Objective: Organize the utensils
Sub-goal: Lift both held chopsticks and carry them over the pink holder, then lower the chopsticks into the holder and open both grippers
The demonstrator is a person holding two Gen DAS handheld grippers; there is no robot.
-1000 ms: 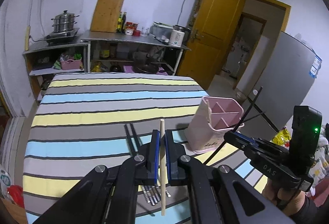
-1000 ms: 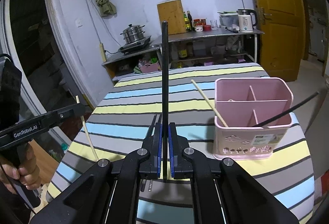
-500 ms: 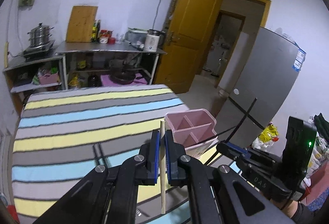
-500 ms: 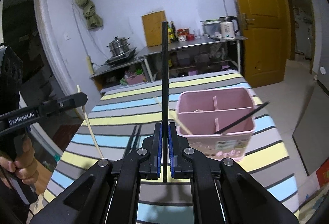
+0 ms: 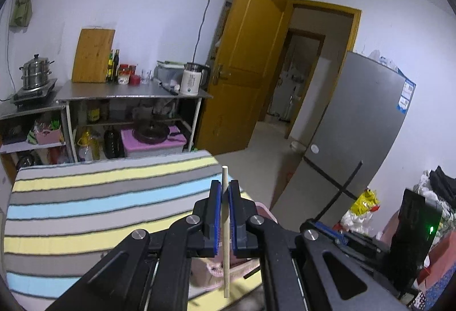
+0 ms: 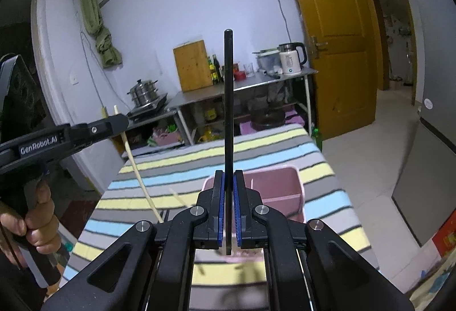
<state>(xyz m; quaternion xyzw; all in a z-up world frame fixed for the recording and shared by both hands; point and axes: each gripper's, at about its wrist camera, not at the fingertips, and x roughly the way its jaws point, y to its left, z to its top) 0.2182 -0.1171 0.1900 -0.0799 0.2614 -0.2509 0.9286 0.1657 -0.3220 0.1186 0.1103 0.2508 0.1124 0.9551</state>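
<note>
While each gripper clamps one chopstick upright, the pink holder sits just below them.

The left gripper point(image 5: 225, 209) pinches a slim, round, pale wooden chopstick point(image 5: 225, 228) between ribbed blue pads; the right gripper point(image 6: 228, 207) is closed on a smooth black chopstick point(image 6: 228, 111). Behind both, the boxy pink plastic holder point(image 6: 282, 188), divided inside, stands on the striped cloth point(image 6: 256, 145) of the table.

Pale wooden chopstick point(image 5: 225, 237), matt; black chopstick point(image 6: 228, 123), smooth (plastic-looking); pink utensil holder point(image 6: 285, 191), plastic; striped tablecloth point(image 5: 85, 214), woven cloth; counter point(image 5: 134, 90), dull metal.
</note>
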